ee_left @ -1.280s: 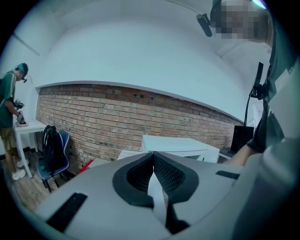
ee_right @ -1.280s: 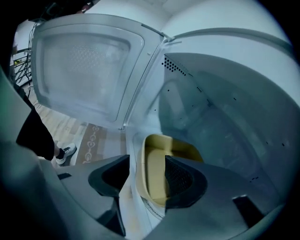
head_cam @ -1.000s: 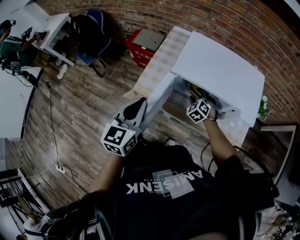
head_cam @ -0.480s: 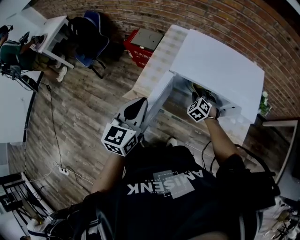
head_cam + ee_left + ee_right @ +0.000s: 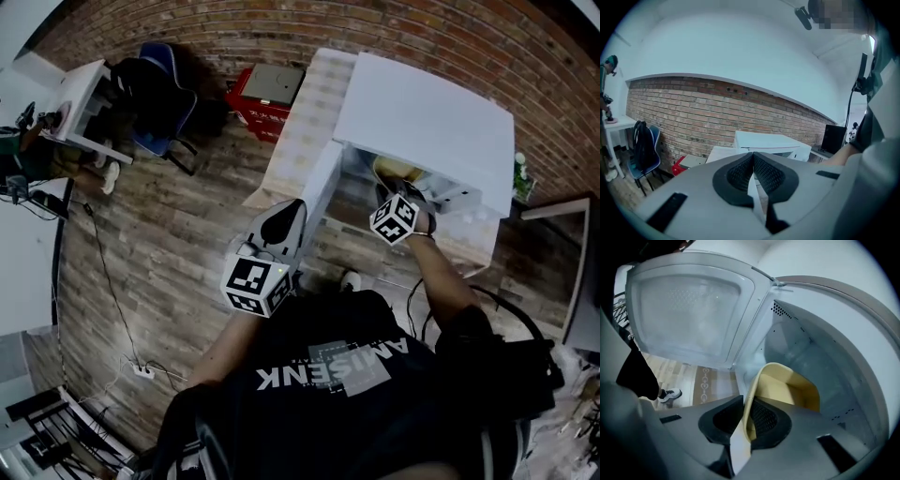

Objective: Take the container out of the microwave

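Observation:
A white microwave (image 5: 422, 112) stands on a table with its door (image 5: 314, 192) swung open to the left. Inside it a pale yellow container (image 5: 787, 385) lies tilted, and its edge shows in the opening (image 5: 394, 172). My right gripper (image 5: 746, 401) reaches down into the cavity. Its jaws are closing, and both pads press on the container's near rim. In the head view that right gripper (image 5: 396, 195) is at the mouth of the oven. My left gripper (image 5: 291, 208) hangs beside the door's outer edge. The left gripper (image 5: 753, 157) is shut, with nothing seen between its pads.
A red box (image 5: 267, 89) and a checked tablecloth (image 5: 314, 103) lie left of the microwave. A blue chair with a black bag (image 5: 155, 94), a white desk (image 5: 80, 108) and a person (image 5: 19, 159) are at far left. Cables (image 5: 103, 281) trail across the wooden floor.
My right gripper has come back a little toward me at the oven's mouth, and more of the yellow container shows there. The left gripper has stayed by the door.

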The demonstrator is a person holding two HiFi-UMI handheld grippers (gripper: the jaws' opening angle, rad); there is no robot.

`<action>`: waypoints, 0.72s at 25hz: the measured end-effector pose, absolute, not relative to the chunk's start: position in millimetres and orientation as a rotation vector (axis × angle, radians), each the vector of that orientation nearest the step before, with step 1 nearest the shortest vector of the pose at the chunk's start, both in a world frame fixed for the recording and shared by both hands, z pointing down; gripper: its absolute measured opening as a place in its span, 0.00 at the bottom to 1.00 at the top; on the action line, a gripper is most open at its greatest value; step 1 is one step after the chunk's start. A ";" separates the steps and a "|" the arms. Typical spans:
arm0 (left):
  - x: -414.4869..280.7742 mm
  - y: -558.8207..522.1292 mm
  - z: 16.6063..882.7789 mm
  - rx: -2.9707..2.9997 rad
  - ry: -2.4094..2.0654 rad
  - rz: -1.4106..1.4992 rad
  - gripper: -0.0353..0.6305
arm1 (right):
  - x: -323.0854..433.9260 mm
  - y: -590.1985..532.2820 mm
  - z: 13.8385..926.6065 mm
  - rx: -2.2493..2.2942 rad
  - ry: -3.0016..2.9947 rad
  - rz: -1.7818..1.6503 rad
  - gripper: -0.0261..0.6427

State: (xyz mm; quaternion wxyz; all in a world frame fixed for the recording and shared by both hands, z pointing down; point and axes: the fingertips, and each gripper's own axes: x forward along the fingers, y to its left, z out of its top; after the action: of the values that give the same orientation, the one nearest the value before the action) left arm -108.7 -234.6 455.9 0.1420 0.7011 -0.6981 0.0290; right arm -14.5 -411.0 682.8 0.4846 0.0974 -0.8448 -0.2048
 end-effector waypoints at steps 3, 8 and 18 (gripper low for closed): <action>-106.2 -234.7 455.2 2.058 -1.980 0.100 0.07 | -14.5 -398.3 676.4 0.254 -2.054 -0.464 0.15; -96.2 -232.2 455.4 2.138 -1.863 0.082 0.07 | -8.7 -375.9 664.3 0.277 -2.072 -0.386 0.15; -112.9 -225.7 460.0 2.103 -1.787 -0.052 0.07 | 1.0 -342.1 638.3 0.296 -2.091 -0.352 0.14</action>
State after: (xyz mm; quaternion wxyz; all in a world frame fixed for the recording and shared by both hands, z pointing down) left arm -112.9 -225.7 460.0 0.1894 0.7481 -0.6357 -0.0185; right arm 1.0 -342.1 638.3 0.4798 0.1214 -0.8568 -0.1445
